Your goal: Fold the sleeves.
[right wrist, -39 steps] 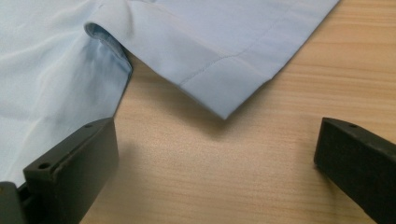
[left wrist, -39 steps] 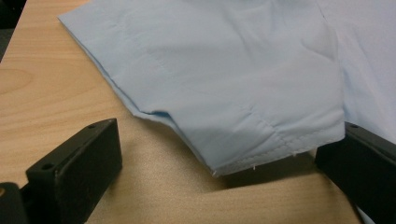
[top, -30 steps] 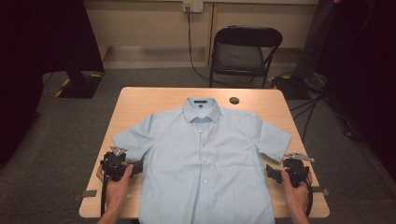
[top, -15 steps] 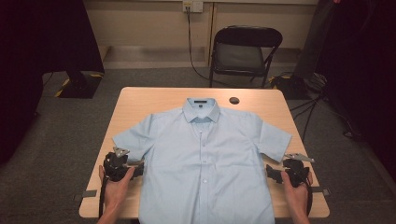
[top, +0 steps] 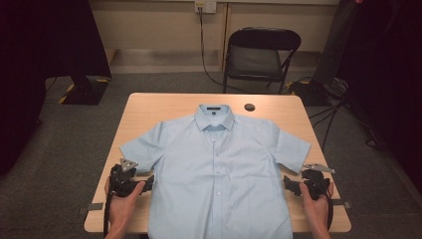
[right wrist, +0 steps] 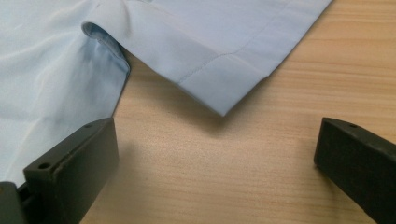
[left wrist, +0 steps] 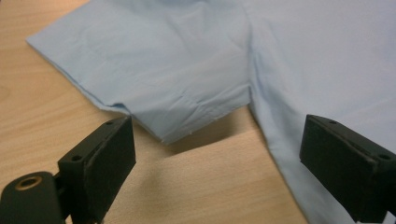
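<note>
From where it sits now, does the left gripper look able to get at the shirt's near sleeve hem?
Probably yes. The left gripper has open jaws, just closing a little with nothing between them, and bare table lies ahead of the sleeve hem of the shirt.

The shirt lies flat on the counter, with its collar at the far side and its bottom end hanging over the near edge by me. My left tongs sit on the counter just beside the shirt's left side, under the left sleeve, and my right tongs sit just beside its right side, under the right sleeve. A small round thing lies on the counter behind the collar to the right, and a chair stands on the floor behind the counter.
</note>
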### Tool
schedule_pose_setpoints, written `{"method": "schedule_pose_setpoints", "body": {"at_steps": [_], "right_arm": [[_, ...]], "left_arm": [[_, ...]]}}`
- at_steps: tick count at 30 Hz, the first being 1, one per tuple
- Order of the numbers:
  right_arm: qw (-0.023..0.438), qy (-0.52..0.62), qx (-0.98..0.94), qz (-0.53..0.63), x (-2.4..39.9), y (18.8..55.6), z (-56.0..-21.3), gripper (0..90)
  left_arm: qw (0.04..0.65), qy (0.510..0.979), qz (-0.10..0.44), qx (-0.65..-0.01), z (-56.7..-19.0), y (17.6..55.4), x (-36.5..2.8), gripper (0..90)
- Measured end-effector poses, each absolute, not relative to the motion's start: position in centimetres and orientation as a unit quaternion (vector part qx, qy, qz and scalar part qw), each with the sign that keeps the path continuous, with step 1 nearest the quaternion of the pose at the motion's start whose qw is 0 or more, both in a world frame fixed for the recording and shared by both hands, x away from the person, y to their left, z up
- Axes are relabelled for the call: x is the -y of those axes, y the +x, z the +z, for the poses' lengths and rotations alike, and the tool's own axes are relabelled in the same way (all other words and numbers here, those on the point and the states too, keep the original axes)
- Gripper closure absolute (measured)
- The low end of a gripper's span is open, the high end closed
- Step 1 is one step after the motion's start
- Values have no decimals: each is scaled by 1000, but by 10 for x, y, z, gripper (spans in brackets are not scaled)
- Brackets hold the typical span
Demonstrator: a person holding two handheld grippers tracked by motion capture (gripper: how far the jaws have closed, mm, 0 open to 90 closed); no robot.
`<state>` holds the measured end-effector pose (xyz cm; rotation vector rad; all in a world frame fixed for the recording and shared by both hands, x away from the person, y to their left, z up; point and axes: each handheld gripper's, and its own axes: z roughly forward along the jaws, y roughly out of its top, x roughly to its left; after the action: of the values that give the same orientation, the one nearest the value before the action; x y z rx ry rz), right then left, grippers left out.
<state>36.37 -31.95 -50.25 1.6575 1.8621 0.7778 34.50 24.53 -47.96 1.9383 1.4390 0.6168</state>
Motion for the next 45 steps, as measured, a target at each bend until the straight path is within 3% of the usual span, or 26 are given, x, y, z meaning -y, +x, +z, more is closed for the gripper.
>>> {"method": "schedule_pose_setpoints", "body": {"at_steps": [9,13,36,45], "right_arm": [[262,613,-688,287,320,363,-503,0],[262,613,-688,287,320,363,-503,0],[262,613,-688,287,320,363,-503,0],[262,613,-688,287,320,363,-503,0]], "left_arm": [[340,745,230,-526,-464,339,-244,110],[354,742,211,-529,-459,348,-245,118],[377,749,224,-497,-427,378,-272,130],[379,749,221,-496,-401,404,-279,77]]}}
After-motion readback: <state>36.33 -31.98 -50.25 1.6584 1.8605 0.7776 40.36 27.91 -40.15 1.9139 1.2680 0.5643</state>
